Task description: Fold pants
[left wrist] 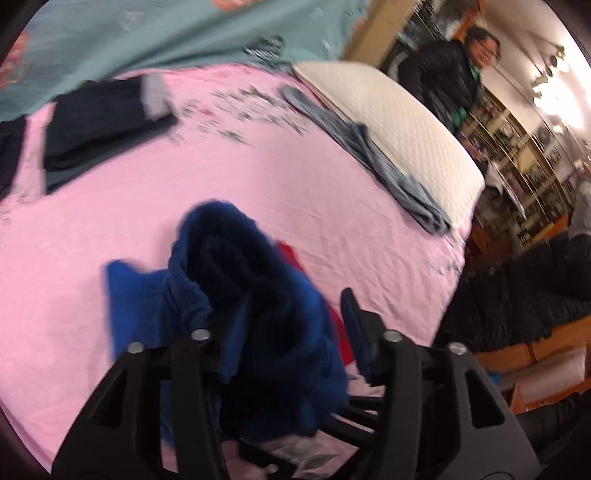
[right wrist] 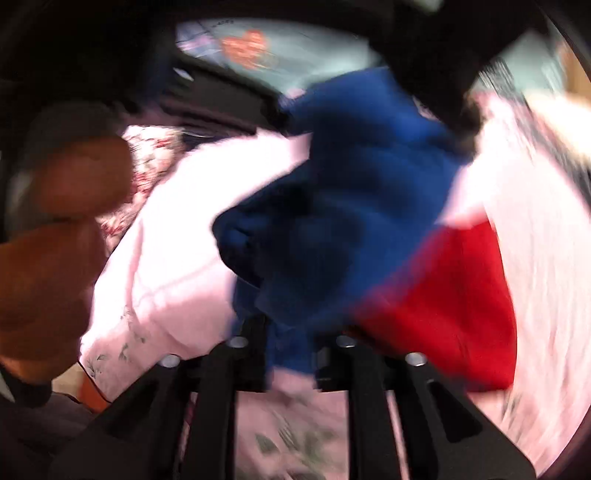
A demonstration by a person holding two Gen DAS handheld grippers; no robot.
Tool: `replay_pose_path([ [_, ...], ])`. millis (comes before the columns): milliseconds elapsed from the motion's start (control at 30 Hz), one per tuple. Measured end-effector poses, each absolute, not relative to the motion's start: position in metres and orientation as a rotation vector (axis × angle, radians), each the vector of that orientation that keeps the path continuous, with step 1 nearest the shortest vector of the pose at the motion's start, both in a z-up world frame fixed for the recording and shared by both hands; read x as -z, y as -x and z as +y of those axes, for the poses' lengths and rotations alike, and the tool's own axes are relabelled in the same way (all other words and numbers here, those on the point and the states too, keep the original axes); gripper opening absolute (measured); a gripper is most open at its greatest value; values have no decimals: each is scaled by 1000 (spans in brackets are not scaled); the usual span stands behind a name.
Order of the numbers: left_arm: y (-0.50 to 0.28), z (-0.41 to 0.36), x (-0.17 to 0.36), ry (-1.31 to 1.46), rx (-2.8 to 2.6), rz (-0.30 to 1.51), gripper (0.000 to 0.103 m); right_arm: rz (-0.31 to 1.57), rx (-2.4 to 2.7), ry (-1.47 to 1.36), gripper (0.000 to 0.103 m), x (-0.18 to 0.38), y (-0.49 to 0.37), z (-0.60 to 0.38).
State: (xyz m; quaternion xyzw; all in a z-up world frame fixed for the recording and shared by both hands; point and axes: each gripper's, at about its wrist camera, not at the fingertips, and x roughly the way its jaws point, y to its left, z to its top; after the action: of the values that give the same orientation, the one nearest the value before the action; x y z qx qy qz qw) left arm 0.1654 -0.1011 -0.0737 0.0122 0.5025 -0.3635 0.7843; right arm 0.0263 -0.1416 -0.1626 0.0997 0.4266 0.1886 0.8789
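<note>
Blue pants [left wrist: 251,280] lie bunched on the pink bedsheet [left wrist: 295,177], their ribbed waistband standing up. My left gripper [left wrist: 284,306] is open above them: the cloth covers its left finger, and the right finger [left wrist: 354,325] stands clear beside the cloth. A strip of red cloth [left wrist: 288,254] shows at the pants' edge. In the blurred right wrist view the blue pants [right wrist: 351,206] run down into my right gripper [right wrist: 291,343] and fill the gap between its fingers; the blur hides whether the pads press. Red cloth [right wrist: 454,314] lies just right of it.
A folded dark garment [left wrist: 96,122] lies at the far left and a grey-blue garment [left wrist: 369,155] along a white pillow [left wrist: 399,122]. A teal blanket [left wrist: 184,29] covers the far end. A person [left wrist: 443,74] stands past the bed's right edge. A hand [right wrist: 55,240] is at the left.
</note>
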Motion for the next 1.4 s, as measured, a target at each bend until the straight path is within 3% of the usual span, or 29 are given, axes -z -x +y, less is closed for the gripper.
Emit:
replay_pose_path([
  [33,-163,-111,72,-47,801,1083,63,928,-368,-256,41,171,-25,-155],
  [200,-157,-90,34,-101,758,920,87,901,-338,-446,46,157,-1,-232],
  [400,-173,-24,68,-99,440,1030,89,856,-241,-540,47,129,12,-295],
  [567,-157,5,97,-50,323,1120,89,822,-316,-422,48,110,-25,-262],
  [700,-142,7,110,-34,315,1150,89,937,-344,-378,48,137,-78,-236],
  [733,-140,6,114,-36,319,1158,89,967,-352,-369,46,144,-87,-231],
  [767,-139,4,119,-40,319,1169,89,982,-355,-345,31,147,-91,-228],
  [800,-138,4,124,-42,313,1185,89,987,-360,-307,26,145,-94,-224],
  [833,-136,4,128,-37,316,1196,89,975,-369,-292,9,139,-93,-223],
  [1000,-134,2,129,4,367,1189,89,848,-364,-267,8,95,-49,-238],
  [1100,-135,-6,136,10,401,1214,89,935,-301,-258,8,120,-25,-249],
  [1233,-138,-19,152,-12,433,1269,89,1082,-274,-345,17,163,-19,-265],
  [1300,-140,-22,154,-10,443,1274,89,1016,-269,-383,36,142,-16,-276],
  [1333,-141,-23,155,-8,444,1274,89,967,-253,-390,53,130,-13,-283],
  [1400,-144,-24,159,-8,444,1291,89,878,-242,-435,61,113,-13,-298],
])
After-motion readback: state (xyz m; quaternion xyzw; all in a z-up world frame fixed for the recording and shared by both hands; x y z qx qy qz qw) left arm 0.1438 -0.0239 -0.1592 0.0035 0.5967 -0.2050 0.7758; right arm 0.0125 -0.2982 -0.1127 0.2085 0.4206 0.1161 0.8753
